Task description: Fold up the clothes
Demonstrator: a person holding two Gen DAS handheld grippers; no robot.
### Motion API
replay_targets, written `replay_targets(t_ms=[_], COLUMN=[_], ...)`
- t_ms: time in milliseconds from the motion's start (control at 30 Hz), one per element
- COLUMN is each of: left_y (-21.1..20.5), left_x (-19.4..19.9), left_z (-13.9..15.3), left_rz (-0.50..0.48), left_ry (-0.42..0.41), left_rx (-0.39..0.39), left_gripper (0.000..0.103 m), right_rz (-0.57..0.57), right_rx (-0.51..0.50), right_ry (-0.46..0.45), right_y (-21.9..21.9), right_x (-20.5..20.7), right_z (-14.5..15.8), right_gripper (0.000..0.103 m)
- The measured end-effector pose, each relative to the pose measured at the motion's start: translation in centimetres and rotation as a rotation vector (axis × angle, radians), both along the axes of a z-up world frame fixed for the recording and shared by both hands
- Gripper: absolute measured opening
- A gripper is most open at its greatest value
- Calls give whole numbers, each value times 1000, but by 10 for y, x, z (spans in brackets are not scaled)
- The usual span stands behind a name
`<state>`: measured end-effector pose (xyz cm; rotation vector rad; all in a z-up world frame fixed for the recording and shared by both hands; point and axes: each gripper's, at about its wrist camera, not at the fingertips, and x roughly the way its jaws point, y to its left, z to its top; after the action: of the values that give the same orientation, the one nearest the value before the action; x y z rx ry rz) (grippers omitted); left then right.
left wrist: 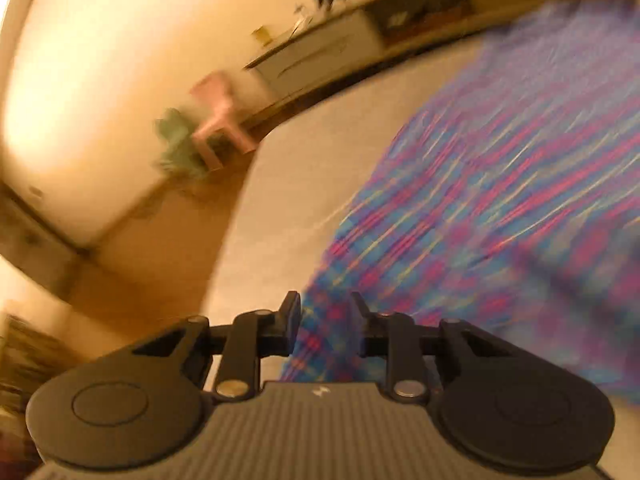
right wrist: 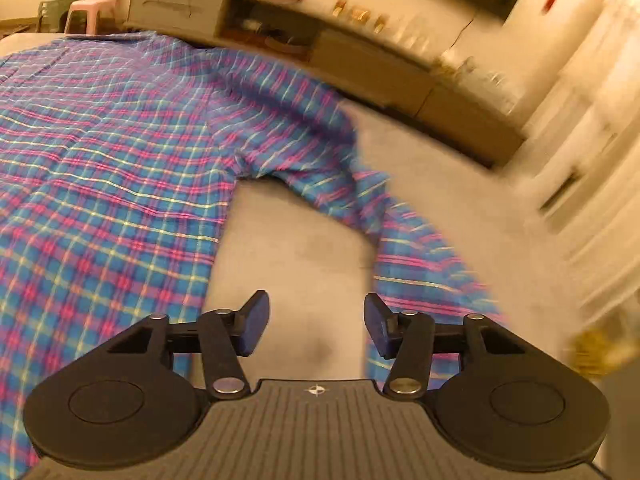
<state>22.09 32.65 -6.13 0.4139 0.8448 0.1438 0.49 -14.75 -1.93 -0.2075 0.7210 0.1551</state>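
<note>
One plaid shirt (right wrist: pixel 112 140) flat on grey surface (right wrist: pixel 304 248), two grippers, left gripper (left wrist: pixel 326 320) and right gripper (right wrist: pixel 316 322), both agape, empty.

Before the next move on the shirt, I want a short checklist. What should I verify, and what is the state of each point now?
1. Shirt lies spread on the bed: ok.
2. Right gripper open and empty: ok.
3. Left gripper open, shirt edge seen between its fingers: ok; touching the cloth: cannot tell.
4. Right sleeve flat: not ok, it is bent and bunched.
5. Left view sharp enough to aim: not ok, blurred.
6. Collar and buttons in order: cannot tell.
</note>
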Motion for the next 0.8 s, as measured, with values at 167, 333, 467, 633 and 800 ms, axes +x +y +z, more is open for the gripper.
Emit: replay_targets(t_ms=[167,333,467,633,800], left_y=[-19,-25,-18,-1,-21], left_x=[-36,-31,-19,-25,-64], left_z=[-4,-20,-22,-14,6], left_rz=[-116,-54,46,105,-58], left_ry=[144,121,42,58,80], left_rx=[-352,-354,-83,-165,-350], left_gripper=[41,48,41,34,43], right_rz=[93,159,33,-227,-31], right_rx=[80,91,-32,-269,-94], right_ry=[39,123,106,38,-62], right_y=[22,47,27,0,65], right_x=[-46,-65,-61,-55,-98], right_z=[-11,-40,-40,-45,-20], right_gripper=[76,70,70,67,77])
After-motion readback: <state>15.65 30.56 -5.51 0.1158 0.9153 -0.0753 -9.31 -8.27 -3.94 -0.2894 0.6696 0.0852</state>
